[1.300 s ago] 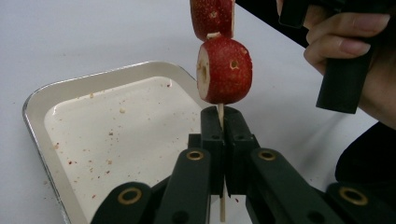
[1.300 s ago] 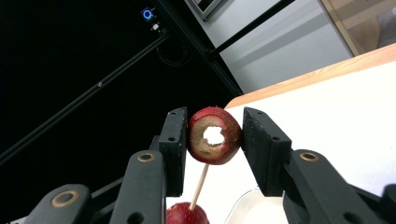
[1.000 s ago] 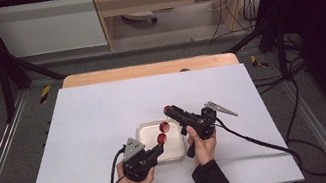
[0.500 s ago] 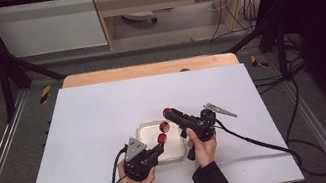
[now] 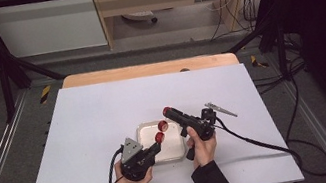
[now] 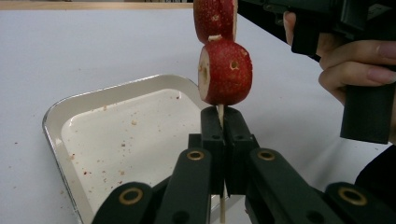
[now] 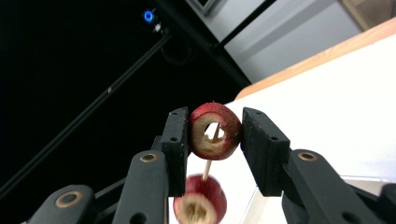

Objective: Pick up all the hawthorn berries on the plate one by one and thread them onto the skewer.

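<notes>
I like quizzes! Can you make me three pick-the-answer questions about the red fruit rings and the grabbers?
1. Where is the white tray?
A. on the floor
B. on the table, under the grippers
C. on a shelf

2. How many red fruit rings are there?
A. two
B. five
C. none

3. What is the left gripper doing?
A. standing wide open
B. lying in the tray
C. pinching a thin wooden skewer

Answers: 1 B, the tray sits on the white table. 2 A, the lower ring sits on the skewer and the right gripper holds the upper ring. 3 C, its jaws are shut on the skewer.
</notes>
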`<state>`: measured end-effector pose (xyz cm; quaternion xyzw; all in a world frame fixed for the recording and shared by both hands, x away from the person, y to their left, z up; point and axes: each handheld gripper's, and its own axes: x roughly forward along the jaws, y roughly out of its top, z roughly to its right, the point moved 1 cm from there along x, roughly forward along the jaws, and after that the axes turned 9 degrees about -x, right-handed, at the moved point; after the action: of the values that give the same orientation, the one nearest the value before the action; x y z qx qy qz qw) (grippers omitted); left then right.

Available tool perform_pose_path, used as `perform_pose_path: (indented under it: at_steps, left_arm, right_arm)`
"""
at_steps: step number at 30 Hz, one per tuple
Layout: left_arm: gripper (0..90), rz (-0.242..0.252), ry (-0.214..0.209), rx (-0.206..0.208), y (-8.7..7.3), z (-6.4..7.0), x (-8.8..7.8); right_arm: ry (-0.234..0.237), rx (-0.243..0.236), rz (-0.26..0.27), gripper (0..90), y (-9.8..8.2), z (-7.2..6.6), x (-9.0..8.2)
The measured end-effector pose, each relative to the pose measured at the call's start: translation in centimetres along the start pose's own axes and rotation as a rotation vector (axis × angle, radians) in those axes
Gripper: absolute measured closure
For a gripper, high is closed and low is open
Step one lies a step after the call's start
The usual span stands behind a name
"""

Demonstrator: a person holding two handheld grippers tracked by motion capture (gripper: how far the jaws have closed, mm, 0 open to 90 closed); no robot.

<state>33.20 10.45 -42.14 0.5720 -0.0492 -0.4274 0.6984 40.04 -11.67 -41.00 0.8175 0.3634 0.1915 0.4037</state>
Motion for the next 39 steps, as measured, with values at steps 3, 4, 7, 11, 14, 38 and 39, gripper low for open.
perform_pose_path:
  at_steps: [3,4,7,11,14,38,39]
  left_arm:
    - [88.4,0.008,0.0,0.007,-0.2,0.1,0.0]
    - [88.3,0.015,0.001,0.003,-0.1,0.0,0.0]
    - [88.4,0.013,0.012,0.0,-0.1,0.0,0.1]
    - [88.4,0.024,0.02,0.013,-0.1,0.6,0.3]
    - [88.4,0.016,0.018,0.005,-0.2,0.4,0.5]
    - [88.2,-0.056,0.004,0.065,-0.4,-2.8,-1.0]
    - [88.2,-0.067,0.003,0.068,-0.3,-3.0,-1.1]
  right_arm:
    - [0.003,0.004,0.019,63.0,0.1,0.1,0.1]
    - [0.005,0.01,0.013,63.1,0.1,0.1,0.1]
    - [0.013,0.02,0.011,63.1,-0.2,0.0,0.0]
    - [0.03,0.054,-0.015,63.2,-0.6,0.0,0.1]
    - [0.025,0.047,-0.019,63.2,-1.0,-0.2,0.0]
    - [-0.101,-0.286,-0.308,12.1,-0.4,1.2,-2.0]
    - [-0.106,-0.3,-0.326,10.2,-0.3,1.3,-2.1]
